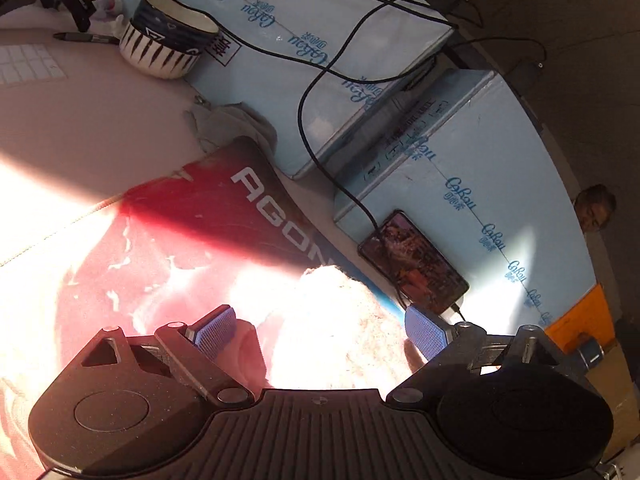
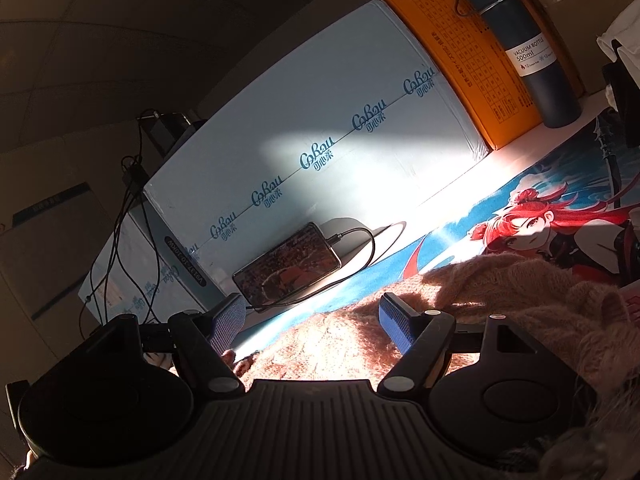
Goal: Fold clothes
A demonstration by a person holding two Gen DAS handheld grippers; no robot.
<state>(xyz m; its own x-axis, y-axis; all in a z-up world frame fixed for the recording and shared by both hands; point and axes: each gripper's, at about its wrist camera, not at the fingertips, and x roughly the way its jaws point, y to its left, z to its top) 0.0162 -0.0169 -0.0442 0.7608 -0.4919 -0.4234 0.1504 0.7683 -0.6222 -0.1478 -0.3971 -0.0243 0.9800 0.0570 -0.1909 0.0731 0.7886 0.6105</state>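
Note:
A fuzzy pinkish-brown knitted garment (image 2: 500, 292) lies bunched on the printed desk mat (image 2: 520, 200), part of it washed out by strong sunlight. In the left wrist view a lump of the same garment (image 1: 340, 312) sits on the red part of the mat (image 1: 168, 240). My left gripper (image 1: 320, 332) is spread wide over that lump, and neither blue pad presses on it. My right gripper (image 2: 312, 328) is open too, hovering over the garment's sunlit edge with cloth below the gap between its fingers.
A phone (image 1: 414, 264) on a charging cable leans against light blue cartons (image 2: 320, 128) behind the mat. A patterned bowl (image 1: 168, 40) and a marker (image 1: 86, 37) stand at the far left. A dark vacuum bottle (image 2: 520, 40) and an orange box (image 2: 468, 52) stand at the far right.

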